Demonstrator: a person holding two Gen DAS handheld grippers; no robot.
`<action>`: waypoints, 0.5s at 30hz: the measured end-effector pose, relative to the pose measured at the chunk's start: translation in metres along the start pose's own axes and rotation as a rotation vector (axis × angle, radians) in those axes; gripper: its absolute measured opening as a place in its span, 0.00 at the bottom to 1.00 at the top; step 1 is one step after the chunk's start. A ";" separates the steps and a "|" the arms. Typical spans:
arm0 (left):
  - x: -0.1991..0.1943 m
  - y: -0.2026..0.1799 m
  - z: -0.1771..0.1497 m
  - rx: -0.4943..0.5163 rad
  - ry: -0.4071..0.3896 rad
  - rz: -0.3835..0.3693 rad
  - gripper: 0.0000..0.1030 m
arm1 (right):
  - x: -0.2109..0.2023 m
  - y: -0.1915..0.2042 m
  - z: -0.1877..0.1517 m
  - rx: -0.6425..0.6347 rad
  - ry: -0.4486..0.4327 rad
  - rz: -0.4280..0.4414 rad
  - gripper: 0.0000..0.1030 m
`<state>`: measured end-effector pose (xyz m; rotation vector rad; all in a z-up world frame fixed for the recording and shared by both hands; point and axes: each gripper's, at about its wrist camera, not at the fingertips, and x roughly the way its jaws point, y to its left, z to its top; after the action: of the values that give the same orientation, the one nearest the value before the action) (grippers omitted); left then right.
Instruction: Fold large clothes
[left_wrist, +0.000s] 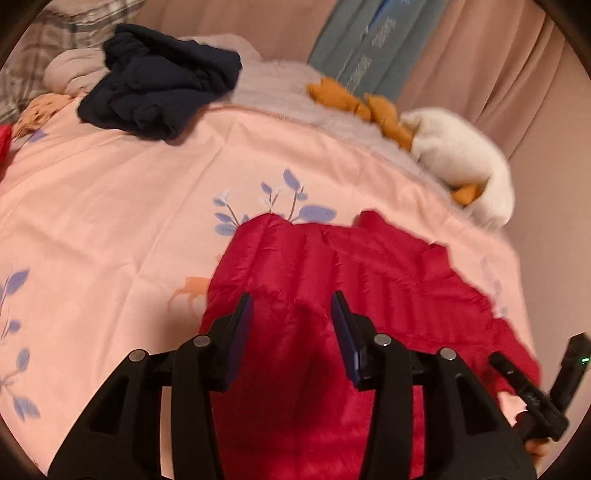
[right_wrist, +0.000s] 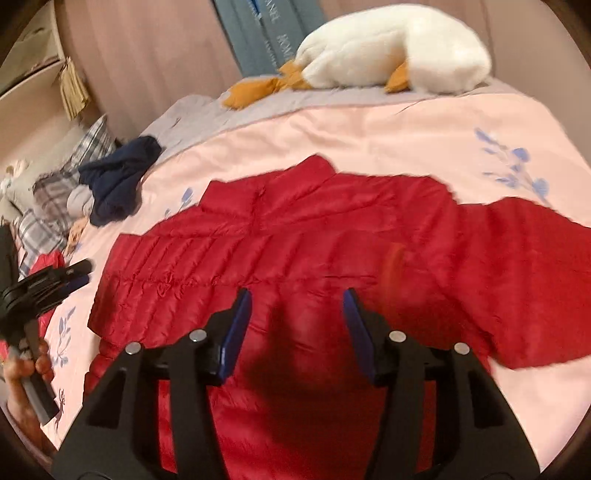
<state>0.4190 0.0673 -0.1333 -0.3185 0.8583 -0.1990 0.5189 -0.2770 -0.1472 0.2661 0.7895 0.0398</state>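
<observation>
At the far left of the bed (right_wrist: 369, 122) a dark navy garment (right_wrist: 118, 177) lies crumpled beside a plaid pillow (right_wrist: 51, 206). My left gripper (left_wrist: 291, 306) hangs over the near left part of the red puffer jacket (right_wrist: 295, 240), its jaws partly apart with nothing between them; only red quilting shows below. In my right view that same gripper appears at the left edge, held in a hand (right_wrist: 26, 373).

The jacket is spread across the pink patterned bedspread in the middle of the bed, collar toward the far side, one sleeve reaching out to the right. My right gripper (right_wrist: 297, 306) hovers above the jacket's near middle, jaws likewise partly open and empty.

Far right, a white plush goose (right_wrist: 391, 51) rests near the bed's far edge.

I judge the jacket light, soft and puffy, with a slick shell that may slip from flat pads and spring back once folded. I would pinch at a seam, the hem or a sleeve cuff, where the fabric is thinner and bunches well, rather than on a fat quilted panel.
</observation>
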 end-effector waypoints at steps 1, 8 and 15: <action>0.011 -0.002 0.001 0.007 0.021 0.007 0.43 | 0.008 0.000 -0.001 -0.008 0.015 -0.005 0.47; 0.058 0.004 -0.016 0.030 0.110 0.070 0.43 | 0.042 -0.011 -0.014 -0.028 0.106 -0.041 0.40; 0.022 -0.009 -0.022 0.035 0.063 0.043 0.43 | 0.007 -0.004 -0.014 -0.026 0.044 0.014 0.48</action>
<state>0.4157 0.0483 -0.1597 -0.2625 0.9218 -0.1849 0.5137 -0.2769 -0.1627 0.2468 0.8300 0.0688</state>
